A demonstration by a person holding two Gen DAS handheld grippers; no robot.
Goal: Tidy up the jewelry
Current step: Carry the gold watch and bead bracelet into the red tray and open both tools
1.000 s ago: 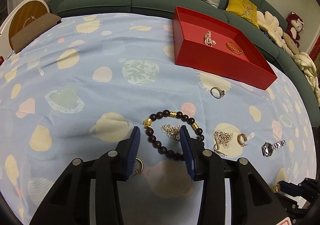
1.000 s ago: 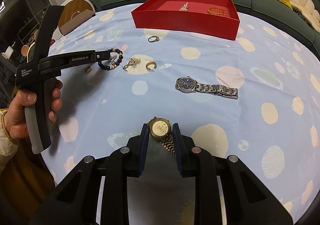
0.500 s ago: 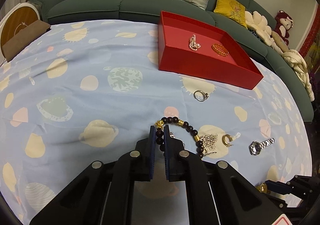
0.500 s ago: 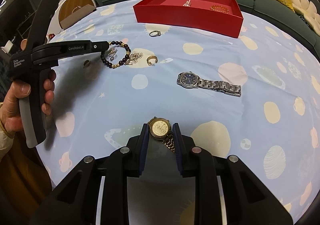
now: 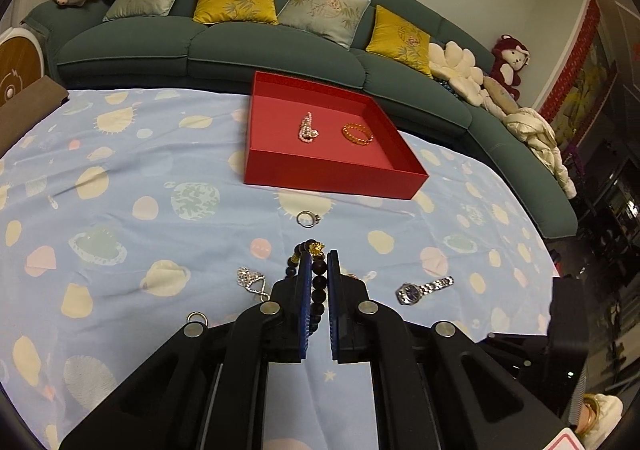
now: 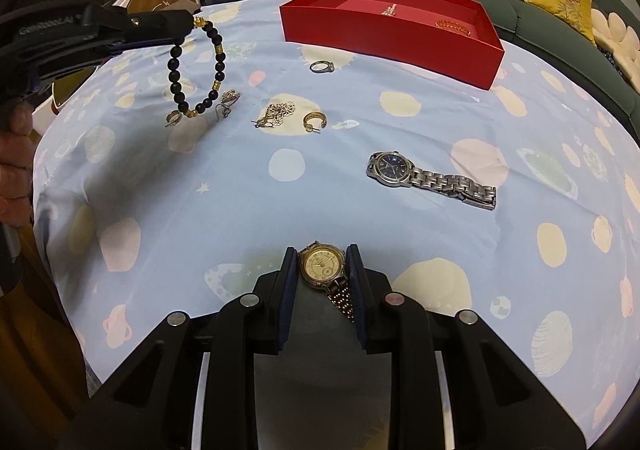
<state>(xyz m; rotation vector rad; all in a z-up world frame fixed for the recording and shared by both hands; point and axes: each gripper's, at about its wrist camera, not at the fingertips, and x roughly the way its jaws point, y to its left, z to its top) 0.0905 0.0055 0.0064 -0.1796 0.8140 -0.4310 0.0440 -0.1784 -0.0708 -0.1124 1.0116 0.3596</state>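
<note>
Two grippers appear, each clamped on one piece of jewelry. Left gripper: blue pads pressed onto the dark beaded bracelet, pinching it at the gold charm at its top. In the right wrist view the bracelet hangs as a loop from the fingertips, clear of the blue patterned tablecloth, its long axis vertical and its lowest beads toward 6 o'clock. In the left wrist view the same strand runs lengthwise down the gap between the pads.

Right gripper: pads closed on the case of the gold watch, one at 9 o'clock and one at 3 o'clock of the dial. The dial faces up; the band trails toward 5 o'clock, back between the fingers.

Loose items on the cloth, right wrist view: below the hanging bracelet, a small ring and a silver pendant; farther toward 3 o'clock, a silver chain and a gold hoop earring. A stone-set ring lies at 12 o'clock of these, just before the red tray. A steel watch lies flat at 2 o'clock of the right gripper, its long axis running 10 to 4 o'clock, blue dial at the 10 o'clock end.

Red tray: at 12 o'clock of both grippers, near the table's far edge before a green sofa. It holds a pearl piece and, just beside it at 3 o'clock, an orange beaded bracelet, the two apart.
</note>
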